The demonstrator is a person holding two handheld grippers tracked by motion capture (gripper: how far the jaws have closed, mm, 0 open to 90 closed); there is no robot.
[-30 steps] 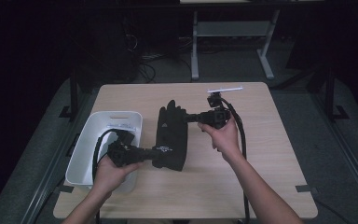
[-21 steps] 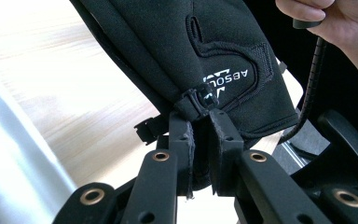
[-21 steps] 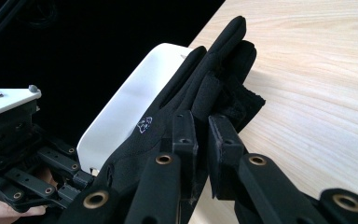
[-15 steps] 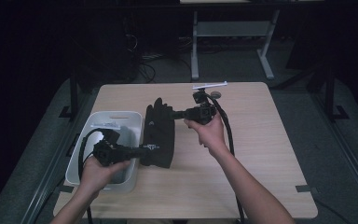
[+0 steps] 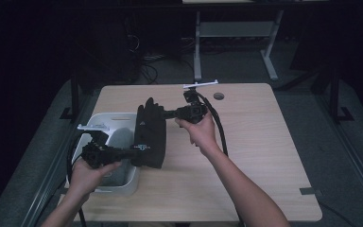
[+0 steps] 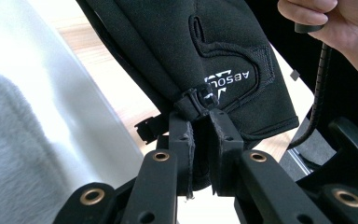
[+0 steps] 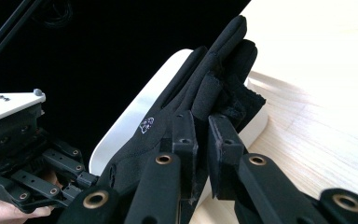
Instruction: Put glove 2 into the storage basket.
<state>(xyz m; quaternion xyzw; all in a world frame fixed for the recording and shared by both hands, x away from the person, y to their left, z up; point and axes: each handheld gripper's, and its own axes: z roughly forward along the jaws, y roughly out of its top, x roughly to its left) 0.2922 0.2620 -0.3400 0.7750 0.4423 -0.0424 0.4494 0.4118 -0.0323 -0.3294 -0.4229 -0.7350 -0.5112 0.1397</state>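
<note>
Black gloves [image 5: 149, 133] hang stretched between my two grippers, above the seam where the white bin [image 5: 123, 124] meets the wooden table [image 5: 255, 151]. My left gripper [image 5: 133, 152] pinches the cuff end — in the left gripper view its jaws are pressed tight on the small clip beside the white lettering on the gloves [image 6: 223, 60]. My right gripper [image 5: 166, 113] clamps the finger end; in the right gripper view the glove fingers [image 7: 214, 88] stick up past the closed jaws, with the bin's pale rim [image 7: 140, 112] behind them. My left hand [image 5: 89, 174] sits low over the bin, gripper pointing right. My right hand [image 5: 199, 132] reaches in over the table, gripper pointing left — its cable [image 5: 217, 125] trails back along the forearm.
</note>
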